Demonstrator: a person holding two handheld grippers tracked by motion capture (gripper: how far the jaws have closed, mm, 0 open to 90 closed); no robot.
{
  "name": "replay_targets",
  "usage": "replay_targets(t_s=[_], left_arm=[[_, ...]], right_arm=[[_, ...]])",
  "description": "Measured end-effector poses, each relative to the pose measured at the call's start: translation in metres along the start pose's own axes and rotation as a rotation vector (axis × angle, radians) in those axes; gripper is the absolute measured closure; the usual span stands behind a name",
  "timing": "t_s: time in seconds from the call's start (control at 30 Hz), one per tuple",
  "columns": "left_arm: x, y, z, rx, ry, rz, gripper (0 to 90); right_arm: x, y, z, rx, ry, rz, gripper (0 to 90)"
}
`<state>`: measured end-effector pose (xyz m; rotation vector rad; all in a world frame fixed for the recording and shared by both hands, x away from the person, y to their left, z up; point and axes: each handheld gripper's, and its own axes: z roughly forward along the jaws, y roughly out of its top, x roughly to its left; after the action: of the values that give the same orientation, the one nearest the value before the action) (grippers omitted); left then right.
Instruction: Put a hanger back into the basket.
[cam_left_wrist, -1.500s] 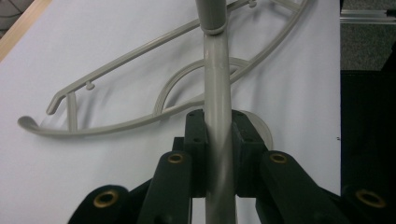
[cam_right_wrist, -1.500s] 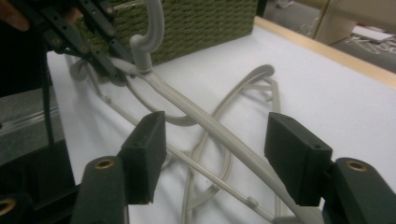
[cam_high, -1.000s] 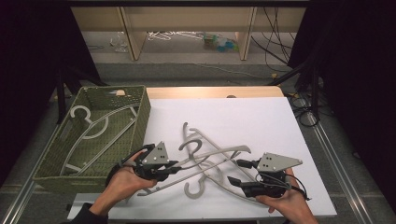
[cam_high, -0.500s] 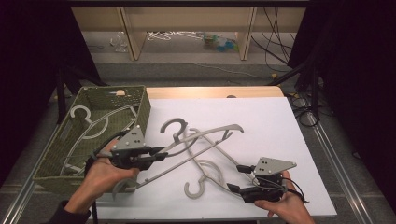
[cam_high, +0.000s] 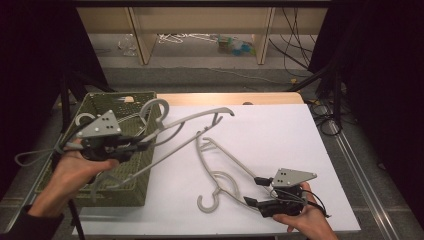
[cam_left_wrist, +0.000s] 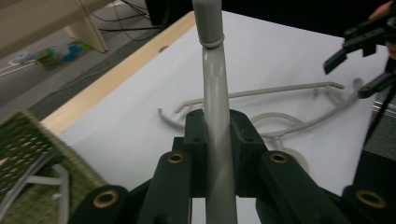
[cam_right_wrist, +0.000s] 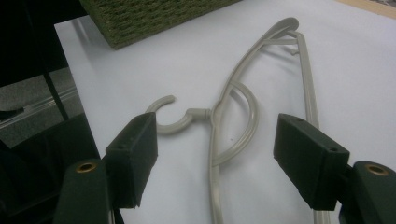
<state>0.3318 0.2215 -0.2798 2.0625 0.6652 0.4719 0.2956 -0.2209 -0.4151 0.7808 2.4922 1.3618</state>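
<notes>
At the near right edge of the white table sheet (cam_high: 280, 125), the right gripper (cam_high: 256, 192) is resting low in the person's hand, its black jaws standing apart with nothing between them after just widening. Directly ahead of them a pale grey plastic clothes hanger (cam_right_wrist: 233, 116) is lying flat on the sheet, its hook pointing toward the near edge and its arms running away to the far side.

Farther back on the left, the left gripper (cam_high: 142, 143) is hanging in the air over the near rim of the olive-green perforated plastic basket (cam_high: 132, 187). Its jaws are clamping a second grey plastic hanger (cam_high: 192, 120) by one arm, which is running straight up between the pads in the left gripper view. This lifted hanger is reaching rightward above the sheet, well clear of it, with its hook above the basket. More hangers are lying inside the basket (exact count unclear).

Judgement: the hangers are looking light, rigid and smooth, so a thin round arm is liable to twist or slide in the pads. A grip near the neck, where hook meets arms, is likely to balance best; a grip far out on an arm is leaving the rest to swing.
</notes>
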Motion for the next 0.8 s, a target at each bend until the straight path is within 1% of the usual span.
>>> replay_targets(t_s=[0.03,0.07,0.13,0.17,0.2,0.23,0.27,0.3,0.33,0.37,0.4,0.43,0.47,0.5,0.53,0.57,0.6,0.63,0.67,0.7,0.77,0.8], left_arm=[[0.004,0.0,-0.004,-0.004,0.012,-0.01,78.8],[0.009,0.0,-0.008,-0.006,0.028,-0.011,78.8],[0.017,-0.002,-0.013,0.001,0.048,-0.011,78.9],[0.021,-0.004,-0.015,-0.012,0.058,-0.024,78.9],[0.026,-0.006,-0.017,-0.014,0.073,-0.037,78.9],[0.031,-0.008,-0.02,0.014,0.076,-0.031,78.9],[0.034,-0.01,-0.019,-0.01,0.092,-0.066,78.9],[0.039,-0.012,-0.021,0.004,0.098,-0.062,78.9],[0.044,-0.014,-0.021,-0.012,0.108,-0.064,78.9],[0.047,-0.017,-0.022,0.002,0.115,-0.087,78.9],[0.054,-0.02,-0.023,-0.003,0.123,-0.072,78.9],[0.056,-0.023,-0.022,-0.015,0.128,-0.088,78.9],[0.059,-0.025,-0.024,0.007,0.139,-0.11,78.9],[0.065,-0.028,-0.023,-0.018,0.142,-0.103,78.9],[0.065,-0.028,-0.023,-0.018,0.142,-0.103,78.9],[0.072,-0.032,-0.025,-0.019,0.158,-0.114,78.9],[0.074,-0.034,-0.026,-0.01,0.168,-0.122,78.9],[0.078,-0.036,-0.026,-0.017,0.178,-0.126,78.9],[0.081,-0.037,-0.028,-0.006,0.185,-0.126,78.9],[0.085,-0.04,-0.03,-0.011,0.193,-0.137,78.9],[0.091,-0.043,-0.033,-0.011,0.207,-0.151,78.9],[0.091,-0.043,-0.033,-0.011,0.207,-0.151,78.9]], right_arm=[[0.0,0.0,0.0,0.0,-0.001,-0.001,31.5],[-0.001,0.0,0.0,0.0,-0.001,0.0,31.5],[-0.001,0.0,0.0,0.001,-0.003,0.003,31.5],[-0.001,0.0,0.0,0.002,-0.001,0.003,31.5],[-0.001,0.0,0.001,0.001,-0.003,0.001,31.5],[-0.001,-0.001,0.001,0.003,-0.001,0.002,31.4],[-0.001,-0.001,0.001,0.007,-0.003,0.006,31.2],[-0.001,-0.001,0.001,0.008,-0.001,0.007,31.2],[0.0,-0.001,0.001,0.012,0.002,0.014,31.2],[-0.001,-0.001,0.001,0.011,0.0,0.009,31.2],[-0.001,-0.001,0.001,0.012,0.001,0.009,31.2],[-0.001,-0.001,0.001,0.013,0.0,0.009,31.2],[-0.001,-0.001,0.001,0.013,-0.001,0.009,31.2],[-0.001,-0.001,0.001,0.014,-0.001,0.01,31.1],[-0.001,-0.001,0.001,0.014,-0.001,0.01,31.1],[-0.002,-0.002,0.002,0.019,-0.004,0.013,30.1],[-0.002,-0.002,0.002,0.02,-0.003,0.015,30.1],[-0.002,-0.002,0.002,0.02,-0.004,0.015,30.1],[-0.001,-0.002,0.002,0.022,-0.001,0.022,30.1],[-0.002,-0.002,0.002,0.02,-0.002,0.019,30.1],[-0.002,-0.002,0.002,0.02,-0.003,0.017,30.1],[-0.002,-0.002,0.002,0.02,-0.003,0.017,30.1]])
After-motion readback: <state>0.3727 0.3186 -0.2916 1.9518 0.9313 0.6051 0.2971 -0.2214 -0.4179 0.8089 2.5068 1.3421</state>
